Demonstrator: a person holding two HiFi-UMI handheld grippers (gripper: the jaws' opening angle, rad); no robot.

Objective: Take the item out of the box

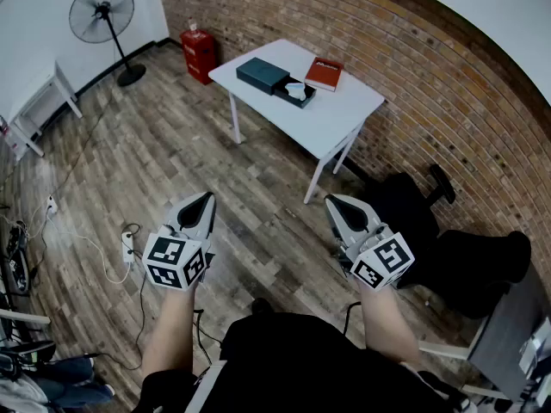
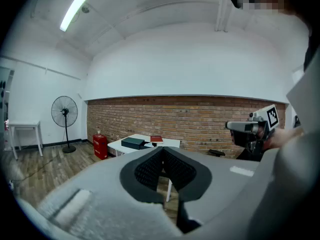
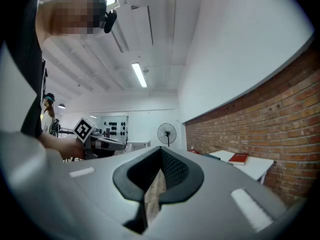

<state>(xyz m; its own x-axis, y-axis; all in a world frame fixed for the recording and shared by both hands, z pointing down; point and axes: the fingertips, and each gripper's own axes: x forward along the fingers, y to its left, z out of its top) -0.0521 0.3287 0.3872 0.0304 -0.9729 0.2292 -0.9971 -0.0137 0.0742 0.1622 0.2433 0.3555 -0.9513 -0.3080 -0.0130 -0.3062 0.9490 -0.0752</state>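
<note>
Across the room stands a white table (image 1: 331,119). On it lie a dark green box lid (image 1: 261,73), an open dark box (image 1: 293,93) with a white item (image 1: 295,87) inside, and a red book (image 1: 325,73). My left gripper (image 1: 205,198) and right gripper (image 1: 334,201) are held side by side over the wooden floor, far short of the table. Both are shut, with nothing between the jaws. The left gripper view shows its shut jaw tips (image 2: 162,150) aimed towards the table (image 2: 167,143) and the box (image 2: 132,143). The right gripper view shows its shut tips (image 3: 160,150) and the book (image 3: 239,158).
A standing fan (image 1: 103,13) and a red cabinet (image 1: 198,54) are by the far wall. A black office chair (image 1: 413,205) stands right of the table by the brick wall. A power strip (image 1: 127,246) with cables lies on the floor at the left. A small white bench (image 1: 39,101) is far left.
</note>
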